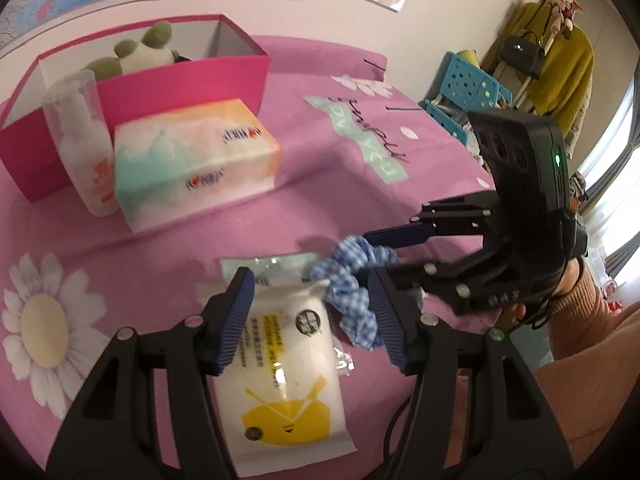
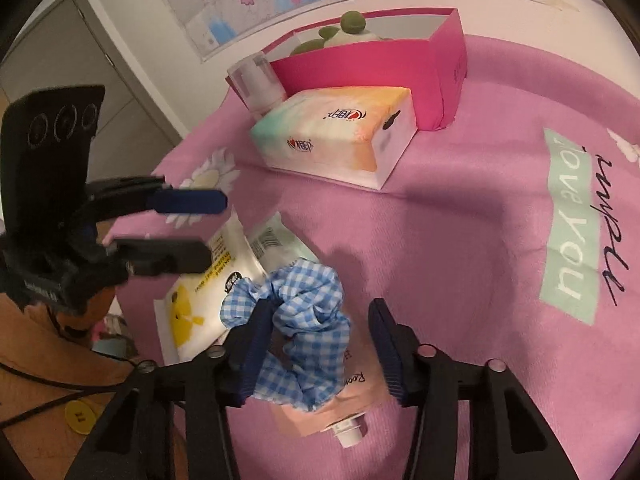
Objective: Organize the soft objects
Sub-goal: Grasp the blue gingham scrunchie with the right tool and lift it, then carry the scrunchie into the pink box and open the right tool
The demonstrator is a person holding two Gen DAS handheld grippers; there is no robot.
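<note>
On a pink bedspread (image 1: pixel 328 168), the left gripper (image 1: pixel 312 312) straddles a white wipes pack (image 1: pixel 280 360), jaws released. The right gripper (image 2: pixel 320 344), jaws apart, has one finger threaded through a blue checked scrunchie (image 2: pixel 304 320).

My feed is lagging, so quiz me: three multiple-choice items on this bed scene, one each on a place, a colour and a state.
1. Where is the plush toy? A in the pink box; B on the tissue box; C under the wipes pack
2. What colour is the scrunchie? A red; B blue-and-white check; C plain yellow
3. What is the right hand-held gripper doing? A empty, away from everything; B gripping the bottle; C jaws around the scrunchie

A: green ears show above the box wall.
B: gingham is clear in both views.
C: the fabric sits between its fingers.
</note>
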